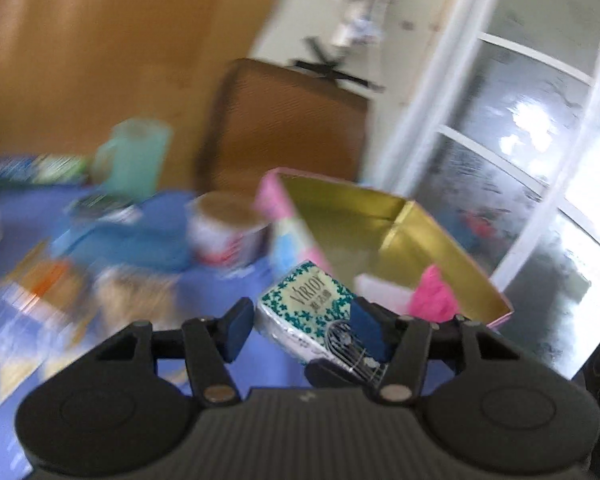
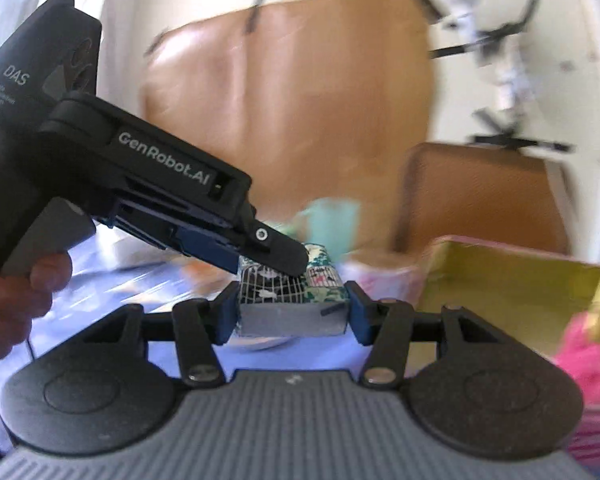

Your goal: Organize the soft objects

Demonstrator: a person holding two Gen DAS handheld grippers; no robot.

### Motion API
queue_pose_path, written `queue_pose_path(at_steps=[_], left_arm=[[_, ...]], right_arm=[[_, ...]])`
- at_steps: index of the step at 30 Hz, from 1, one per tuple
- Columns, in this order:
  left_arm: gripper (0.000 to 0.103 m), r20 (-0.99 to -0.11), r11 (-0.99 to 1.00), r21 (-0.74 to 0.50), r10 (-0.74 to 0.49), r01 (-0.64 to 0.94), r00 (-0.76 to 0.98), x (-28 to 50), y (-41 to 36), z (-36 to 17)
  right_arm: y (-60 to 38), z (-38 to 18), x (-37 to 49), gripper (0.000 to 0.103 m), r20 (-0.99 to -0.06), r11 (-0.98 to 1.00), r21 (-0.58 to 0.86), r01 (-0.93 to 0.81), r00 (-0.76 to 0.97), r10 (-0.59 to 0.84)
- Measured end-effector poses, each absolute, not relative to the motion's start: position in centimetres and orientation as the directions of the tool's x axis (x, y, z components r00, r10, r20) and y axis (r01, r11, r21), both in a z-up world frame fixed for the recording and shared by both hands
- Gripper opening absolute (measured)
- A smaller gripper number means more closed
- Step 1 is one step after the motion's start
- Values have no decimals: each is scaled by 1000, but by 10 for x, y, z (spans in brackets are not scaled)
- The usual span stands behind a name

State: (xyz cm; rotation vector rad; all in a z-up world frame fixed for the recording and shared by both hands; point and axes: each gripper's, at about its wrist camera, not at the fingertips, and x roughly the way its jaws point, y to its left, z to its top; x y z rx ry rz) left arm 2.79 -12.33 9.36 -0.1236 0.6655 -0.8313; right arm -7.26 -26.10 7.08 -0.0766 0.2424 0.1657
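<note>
A tissue pack (image 1: 300, 300) with a teal flower print and birdcage drawings sits between the pads of my left gripper (image 1: 302, 322), which is shut on it. In the right wrist view the same pack (image 2: 292, 318) shows its grey end, with my right gripper (image 2: 292, 306) shut on its two sides. One of the left gripper's fingers (image 2: 288, 258) lies across the pack's top. The pack hangs above the blue tablecloth (image 1: 228, 364), just left of a pink box with a gold lining (image 1: 340, 216), also the box (image 2: 500, 284). A pink fluffy thing (image 1: 432, 294) lies inside it.
On the blurred cloth to the left stand a teal mug (image 1: 136, 156), a red-and-white tub (image 1: 228, 228), a blue box (image 1: 120, 236) and several packets. A brown chair back (image 1: 284, 120) rises behind the table. A glass door (image 1: 520, 160) is at right. A hand (image 2: 12, 304) holds the left gripper.
</note>
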Motion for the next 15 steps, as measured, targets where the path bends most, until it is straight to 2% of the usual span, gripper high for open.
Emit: queue_pose_path(at_steps=[2, 5, 7, 8, 10, 15], left_arm=[[57, -501, 655, -336, -733, 676, 461, 31, -158, 97], [67, -520, 636, -306, -735, 708, 435, 33, -197, 94], [68, -535, 650, -263, -714, 713, 453, 31, -212, 89], [68, -541, 658, -248, -703, 711, 462, 28, -214, 86], [73, -533, 656, -266, -710, 706, 459, 28, -208, 82], [76, -493, 694, -315, -702, 647, 514, 32, -158, 83]], right_arm=[[-282, 74, -70, 57, -237, 995, -42, -94, 968, 82], [-311, 73, -63, 59, -262, 1000, -6, 12, 965, -13], [-327, 67, -58, 71, -288, 995, 11, 101, 953, -94], [-334, 65, -58, 75, -291, 991, 27, 134, 949, -121], [-342, 64, -61, 80, -289, 987, 52, 155, 948, -133], [-331, 68, -64, 77, -232, 991, 53, 120, 967, -104]])
